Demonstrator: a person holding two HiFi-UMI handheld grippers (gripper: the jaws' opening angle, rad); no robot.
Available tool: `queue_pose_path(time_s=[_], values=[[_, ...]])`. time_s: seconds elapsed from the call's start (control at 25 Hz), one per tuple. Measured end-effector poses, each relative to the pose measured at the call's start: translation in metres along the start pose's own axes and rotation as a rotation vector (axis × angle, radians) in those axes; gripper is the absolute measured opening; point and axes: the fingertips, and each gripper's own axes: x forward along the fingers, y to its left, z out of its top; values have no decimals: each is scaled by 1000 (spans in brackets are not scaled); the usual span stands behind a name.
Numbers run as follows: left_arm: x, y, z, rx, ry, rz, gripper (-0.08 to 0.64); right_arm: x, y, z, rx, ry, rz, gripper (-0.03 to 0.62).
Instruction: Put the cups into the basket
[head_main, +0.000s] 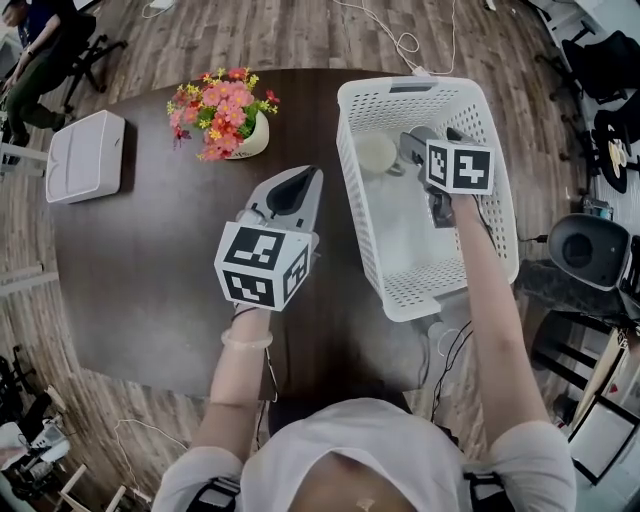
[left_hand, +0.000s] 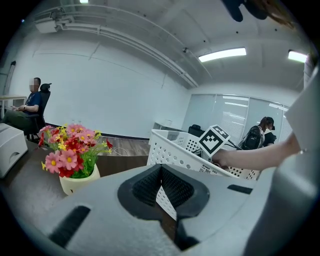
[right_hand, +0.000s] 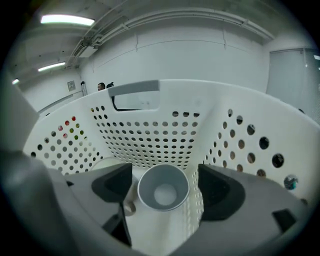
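A white perforated basket (head_main: 497, 190) stands on the dark table's right side. My right gripper (head_main: 407, 152) reaches down inside it, jaws wide apart. Between them, in the right gripper view, lies a pale grey cup (right_hand: 164, 188) on its side on the basket (right_hand: 150, 135) floor, mouth toward the camera, with a small gap to each pad. A second, cream cup (head_main: 375, 153) sits beside it to the left, its rim (right_hand: 106, 161) just showing. My left gripper (head_main: 300, 186) hovers over the table left of the basket, shut and holding nothing (left_hand: 161, 189).
A pot of pink and red flowers (head_main: 226, 113) stands at the table's far side, and a white box (head_main: 86, 155) at its left edge. A person sits on a chair (head_main: 40, 55) at the far left. Black gear (head_main: 586, 250) sits on the floor to the right.
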Motion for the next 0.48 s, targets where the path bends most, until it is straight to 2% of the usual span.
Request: queue_pose_path(time_s=[0.2, 0.36, 0.4, 0.44, 0.48], values=[[-10, -11, 7, 8, -19, 2, 11, -16, -3, 2, 7, -21, -7, 399], [-20, -19, 13, 15, -33, 2, 11, -35, 4, 6, 32, -59, 24, 399], [-23, -22, 15, 17, -36, 1, 11, -41, 5, 7, 32, -71, 13, 384], [-26, -24, 16, 18, -40, 1, 11, -48, 3, 8, 28, -88, -21, 261], [-28, -27, 17, 20, -44, -1, 11, -56, 0, 11, 16, -111, -64, 24]])
